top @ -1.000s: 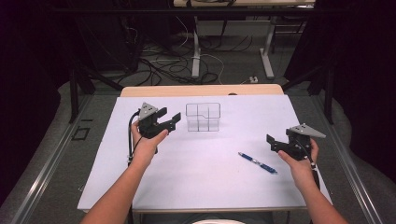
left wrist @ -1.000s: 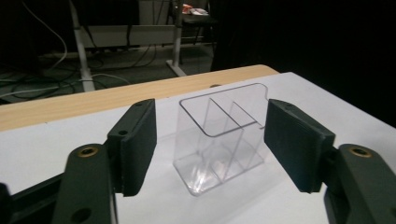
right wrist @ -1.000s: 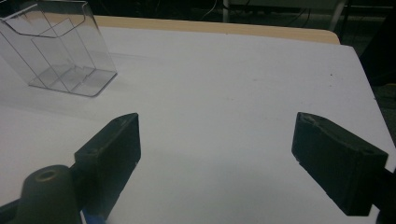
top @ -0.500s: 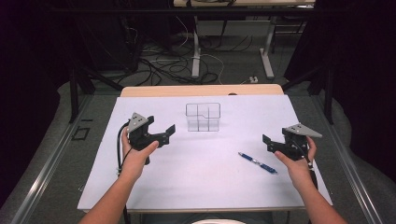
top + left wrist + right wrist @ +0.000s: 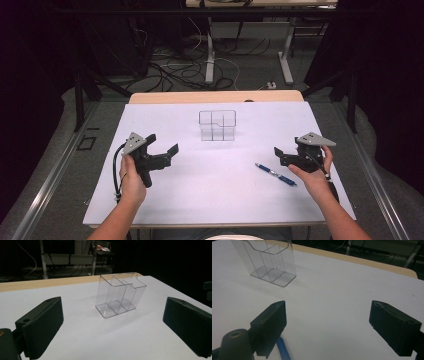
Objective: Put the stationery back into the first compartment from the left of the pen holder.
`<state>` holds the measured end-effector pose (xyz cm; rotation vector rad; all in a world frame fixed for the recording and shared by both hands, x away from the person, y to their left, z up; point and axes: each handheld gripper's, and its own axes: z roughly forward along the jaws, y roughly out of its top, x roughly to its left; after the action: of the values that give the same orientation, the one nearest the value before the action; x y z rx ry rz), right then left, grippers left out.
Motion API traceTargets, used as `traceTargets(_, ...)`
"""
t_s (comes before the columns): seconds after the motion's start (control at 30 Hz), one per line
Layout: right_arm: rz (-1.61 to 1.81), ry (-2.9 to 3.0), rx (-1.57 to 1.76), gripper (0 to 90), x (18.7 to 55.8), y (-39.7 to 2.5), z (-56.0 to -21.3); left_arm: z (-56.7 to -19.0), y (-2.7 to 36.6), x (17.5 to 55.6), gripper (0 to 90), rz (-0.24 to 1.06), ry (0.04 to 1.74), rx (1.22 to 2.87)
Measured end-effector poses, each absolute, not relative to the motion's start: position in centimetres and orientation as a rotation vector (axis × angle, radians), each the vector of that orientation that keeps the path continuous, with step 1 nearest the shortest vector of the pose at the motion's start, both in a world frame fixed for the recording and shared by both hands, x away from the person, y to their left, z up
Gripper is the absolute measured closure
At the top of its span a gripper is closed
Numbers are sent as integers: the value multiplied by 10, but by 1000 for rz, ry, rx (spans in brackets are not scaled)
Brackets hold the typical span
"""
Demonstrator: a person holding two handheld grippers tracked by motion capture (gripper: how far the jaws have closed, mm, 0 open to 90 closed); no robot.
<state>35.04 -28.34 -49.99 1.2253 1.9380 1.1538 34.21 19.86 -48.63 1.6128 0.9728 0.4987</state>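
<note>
Both the left gripper (image 5: pixel 159 156) and right gripper (image 5: pixel 288 156) hover spread and empty, apparently flanking the upright clear organizer (image 5: pixel 217 125), the blue pen (image 5: pixel 276 174) lying nearest the right, likely for pickup.

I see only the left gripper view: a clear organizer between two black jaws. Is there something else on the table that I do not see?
Observer: Yes. In the high view a blue pen lies on the white table, near the right tool.
Operator: Is the right tool holding it?
Observer: No. Its jaws stand wide apart with nothing between them, and the pen lies beside one jaw.
Operator: And the organizer, is anything in it?
Observer: The clear organizer looks empty, and both tools, including the left tool, are well apart from it.
</note>
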Motion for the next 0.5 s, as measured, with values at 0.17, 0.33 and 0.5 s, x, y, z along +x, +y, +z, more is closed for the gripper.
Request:
traceTargets(0.17, 1125, 2027, 1164, 149, 353, -273, -502, -492, 202, 339, 29, 499, 975, 1633)
traceTargets(0.33, 1071, 2106, 1069, 192, 355, -261, -507, -499, 203, 338, 29, 516, 999, 1651)
traceTargets(0.5, 1078, 2180, 971, 287, 357, -253, -512, -506, 203, 338, 27, 528, 1040, 1658)
